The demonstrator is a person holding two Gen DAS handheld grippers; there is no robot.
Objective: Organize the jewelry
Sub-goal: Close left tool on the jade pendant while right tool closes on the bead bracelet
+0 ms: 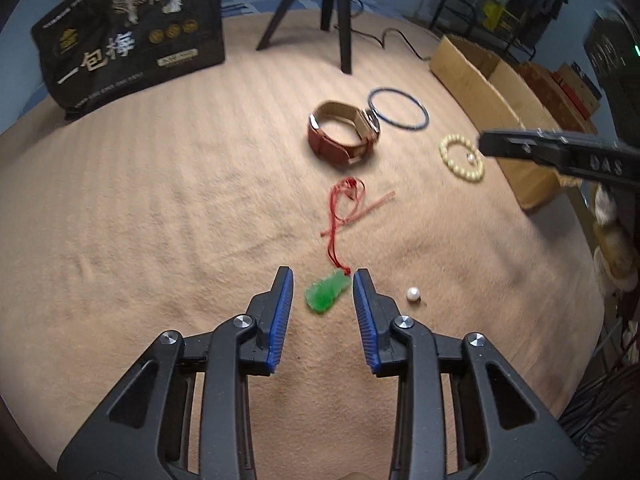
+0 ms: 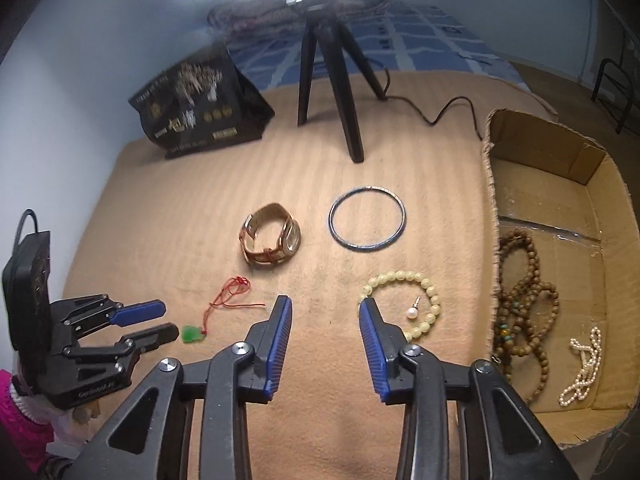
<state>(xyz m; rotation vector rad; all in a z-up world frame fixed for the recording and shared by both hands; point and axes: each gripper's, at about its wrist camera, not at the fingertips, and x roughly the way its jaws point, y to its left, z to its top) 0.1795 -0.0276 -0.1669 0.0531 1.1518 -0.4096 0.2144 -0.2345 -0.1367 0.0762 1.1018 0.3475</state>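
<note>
A green jade pendant (image 1: 325,291) on a red cord (image 1: 343,208) lies on the tan blanket, right between the open jaws of my left gripper (image 1: 322,276); it also shows in the right wrist view (image 2: 191,334). A pearl earring (image 1: 413,294) lies just right of it. A brown-strap watch (image 1: 343,132), a blue bangle (image 1: 398,109) and a pale bead bracelet (image 1: 460,158) lie farther off. My right gripper (image 2: 325,304) is open and empty, left of the pale bracelet (image 2: 404,304), which rings another pearl earring (image 2: 412,312). The cardboard box (image 2: 492,200) holds wooden beads (image 2: 520,300) and a pearl strand (image 2: 584,368).
A black printed bag (image 2: 196,108) and a black tripod (image 2: 332,92) with a cable stand at the back of the blanket. The box sits along the blanket's right edge. The left gripper (image 2: 160,320) shows at the left of the right wrist view.
</note>
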